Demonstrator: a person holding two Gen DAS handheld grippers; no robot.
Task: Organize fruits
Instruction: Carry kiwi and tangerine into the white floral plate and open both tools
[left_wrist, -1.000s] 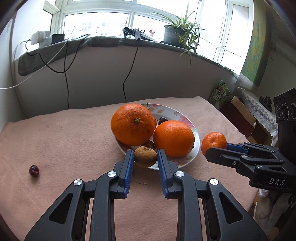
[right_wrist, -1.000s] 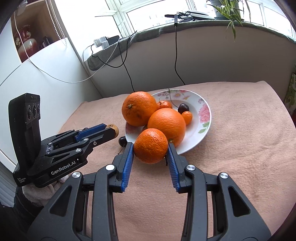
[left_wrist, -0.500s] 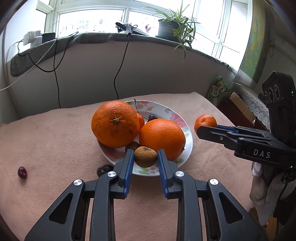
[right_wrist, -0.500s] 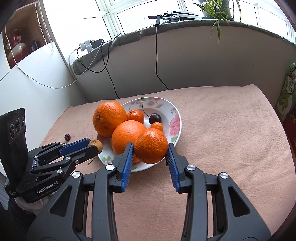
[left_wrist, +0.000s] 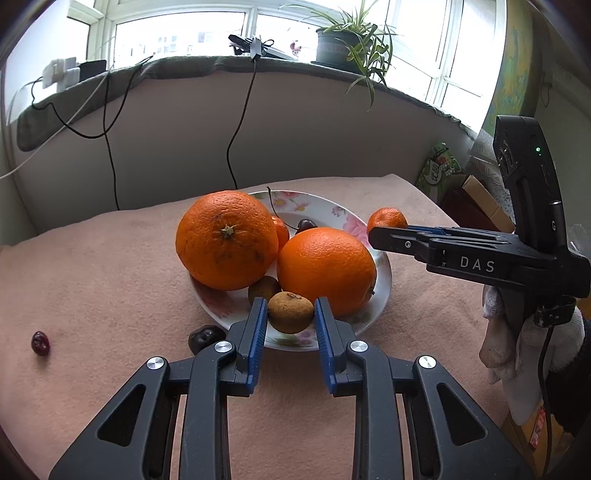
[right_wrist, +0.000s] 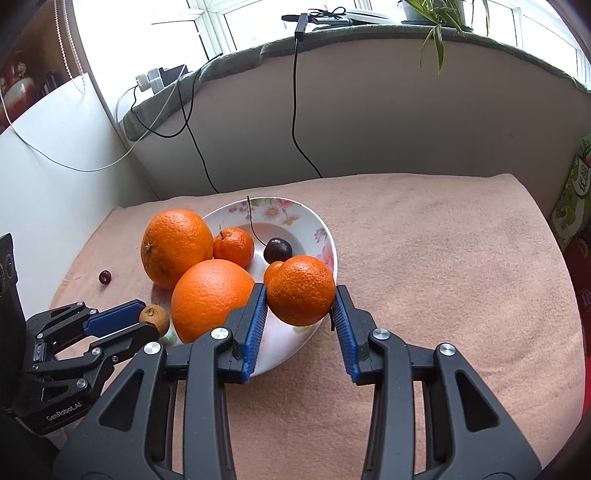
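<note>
A flowered white plate (left_wrist: 384, 266) (right_wrist: 325, 236) on the pink cloth carries two big oranges (left_wrist: 226, 240) (right_wrist: 210, 299), a small mandarin (right_wrist: 233, 246), a dark cherry (right_wrist: 277, 249) and a brown fruit (left_wrist: 263, 288). My left gripper (left_wrist: 290, 308) is shut on a small brown longan (left_wrist: 290, 312) (right_wrist: 154, 319), held over the plate's near rim. My right gripper (right_wrist: 300, 291) is shut on a tangerine (right_wrist: 301, 290) (left_wrist: 387, 218), held above the plate's right side.
Two dark cherries lie on the cloth left of the plate: one (left_wrist: 205, 336) by its rim, one (left_wrist: 40, 343) (right_wrist: 105, 277) farther off. A wall with hanging black cables (left_wrist: 240, 122) backs the table. Boxes and a green bag (left_wrist: 439, 170) stand past the right edge.
Both grippers have moved in over the plate with their fruit. The right one carried the tangerine from the near cloth to above the plate's right part; the left one edged closer to the rim.
</note>
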